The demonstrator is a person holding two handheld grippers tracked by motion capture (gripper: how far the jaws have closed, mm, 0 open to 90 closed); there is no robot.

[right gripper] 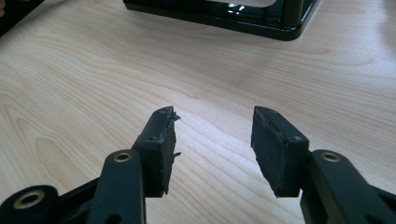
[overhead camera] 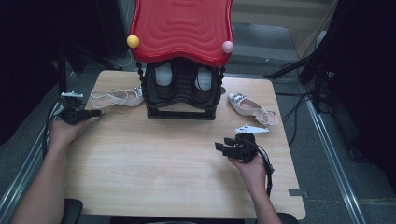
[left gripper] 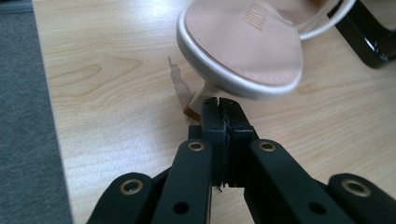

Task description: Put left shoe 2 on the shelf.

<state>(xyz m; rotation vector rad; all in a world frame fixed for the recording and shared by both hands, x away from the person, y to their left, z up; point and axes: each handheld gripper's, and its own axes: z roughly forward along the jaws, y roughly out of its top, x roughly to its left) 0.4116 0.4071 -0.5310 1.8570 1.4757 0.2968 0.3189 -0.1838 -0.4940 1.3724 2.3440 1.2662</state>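
On the tabletop [overhead camera: 154, 154], far left, a white sandal [overhead camera: 119, 97] lies flat, its toe end just beside the black rack [overhead camera: 181, 91]. The left tool [overhead camera: 97, 112] sits at the left edge, pointing right toward that sandal. In the left gripper view its jaws are pressed together with nothing clearly between them; the tips [left gripper: 219, 108] are right under the sandal's heel end [left gripper: 243, 46], at the thin heel spike. Whether they touch the heel I cannot tell.

Right tool [overhead camera: 220, 148] rests near right of centre, pointing left, held by the right hand [overhead camera: 252, 168]. In the right gripper view its jaws stand apart over bare wood [right gripper: 210, 126], nothing between them, with the rack base [right gripper: 219, 14] far ahead.

A second sandal [overhead camera: 250, 107] lies far right, just beside the rack's right side, well apart from the first. A small white piece [overhead camera: 251, 129] lies between that sandal and the right tool.

The rack holds dark shoes [overhead camera: 184, 81] inside, under a raised red lid [overhead camera: 182, 28] with a yellow knob [overhead camera: 133, 41] and a pink knob [overhead camera: 227, 46].
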